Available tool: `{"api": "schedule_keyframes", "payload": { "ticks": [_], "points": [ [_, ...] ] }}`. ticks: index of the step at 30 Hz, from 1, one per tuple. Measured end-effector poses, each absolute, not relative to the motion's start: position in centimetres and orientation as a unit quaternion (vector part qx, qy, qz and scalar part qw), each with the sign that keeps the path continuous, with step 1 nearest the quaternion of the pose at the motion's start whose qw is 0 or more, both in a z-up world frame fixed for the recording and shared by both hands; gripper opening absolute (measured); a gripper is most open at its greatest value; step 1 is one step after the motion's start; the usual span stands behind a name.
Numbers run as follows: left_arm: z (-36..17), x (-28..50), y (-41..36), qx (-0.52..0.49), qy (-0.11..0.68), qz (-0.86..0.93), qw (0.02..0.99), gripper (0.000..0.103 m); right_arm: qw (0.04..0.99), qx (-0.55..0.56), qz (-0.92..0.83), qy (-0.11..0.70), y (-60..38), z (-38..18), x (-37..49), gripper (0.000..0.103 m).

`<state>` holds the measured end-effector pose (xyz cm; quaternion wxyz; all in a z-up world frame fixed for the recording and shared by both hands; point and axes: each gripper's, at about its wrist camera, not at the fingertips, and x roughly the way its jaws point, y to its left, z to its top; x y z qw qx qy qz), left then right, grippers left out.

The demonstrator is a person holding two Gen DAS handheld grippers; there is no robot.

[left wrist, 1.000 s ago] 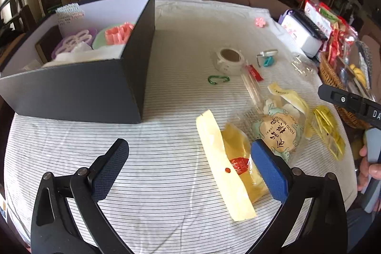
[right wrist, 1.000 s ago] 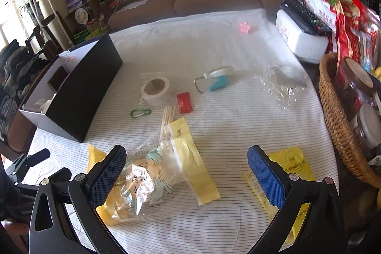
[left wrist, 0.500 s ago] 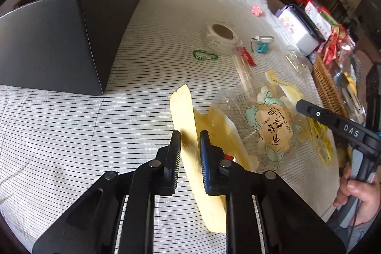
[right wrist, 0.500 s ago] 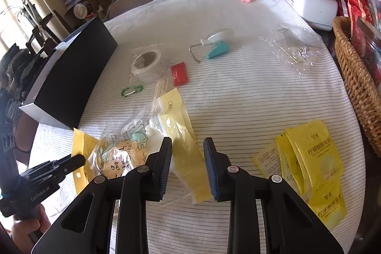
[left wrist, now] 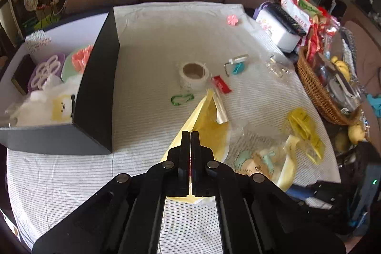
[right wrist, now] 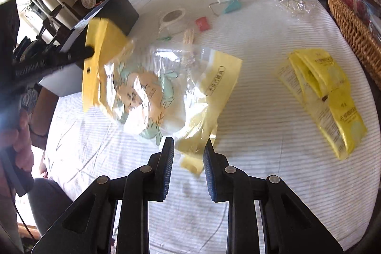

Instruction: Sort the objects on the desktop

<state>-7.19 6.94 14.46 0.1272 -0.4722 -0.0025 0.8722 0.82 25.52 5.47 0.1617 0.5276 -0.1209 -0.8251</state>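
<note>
Striped white cloth covers the counter (left wrist: 147, 44), sofa behind. Left claw (left wrist: 190, 135) is clamped flat on the yellow header strip of the snack bag (right wrist: 142, 92), lifting it clear of the cloth. Right claw (right wrist: 187, 151) is narrowly parted around the bag's lower yellow edge, no firm grip evident. Bag looks light, crinkly, slippery film; hold the stiffer header. Black storage box (left wrist: 100, 87) sits at 9 o'clock.

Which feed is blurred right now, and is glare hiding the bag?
Right wrist view: the yellow bag is motion-smeared, with white glare on its clear film; the left gripper holding it is blurred too. Left wrist view: sharp, even daylight; the left gripper is crisp.
</note>
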Motion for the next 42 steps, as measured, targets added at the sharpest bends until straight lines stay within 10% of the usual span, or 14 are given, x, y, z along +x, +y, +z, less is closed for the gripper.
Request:
{"api": "schedule_keyframes", "payload": {
  "ticks": [6, 11, 19, 22, 24, 25, 37, 39, 42],
  "points": [
    [21.1, -6.1, 11.5, -0.441, 0.039, 0.877, 0.187, 0.004, 0.21, 0.531, -0.801, -0.177, 22.5, 4.7, 2.7, 0.029],
    [21.1, -5.4, 13.7, -0.446, 0.043, 0.867, 0.22, 0.0, 0.175, 0.535, -0.798, -0.216, 23.8, 4.9, 4.5, 0.061],
    [19.0, -3.2, 12.6, -0.452, 0.001, 0.86, 0.239, 0.001, 0.093, 0.514, -0.845, -0.116, 29.4, 11.0, 7.2, 0.068],
    [17.4, -2.5, 8.6, -0.47, -0.046, 0.855, 0.215, 0.021, 0.11, 0.507, -0.85, -0.092, 30.1, 13.0, 6.1, 0.08],
    [15.2, -1.9, 5.9, -0.487, -0.063, 0.849, 0.195, 0.057, 0.13, 0.508, -0.849, -0.064, 29.5, 13.2, 4.5, 0.081],
    [13.9, -1.5, 4.5, -0.493, -0.074, 0.847, 0.182, 0.058, 0.135, 0.511, -0.848, -0.049, 29.0, 12.9, 3.6, 0.081],
    [0.4, 0.3, 0.5, -0.565, -0.304, 0.741, 0.199, 0.044, 0.223, 0.588, -0.773, -0.083, 24.1, 2.1, -5.6, 0.079],
    [-0.1, 0.0, 1.6, -0.571, -0.297, 0.738, 0.203, 0.038, 0.243, 0.58, -0.772, -0.099, 23.9, 2.0, -5.1, 0.047],
    [-0.4, -0.5, 1.6, -0.565, -0.308, 0.739, 0.201, 0.027, 0.248, 0.582, -0.766, -0.111, 24.1, 2.1, -3.9, 0.04]
  ]
}}
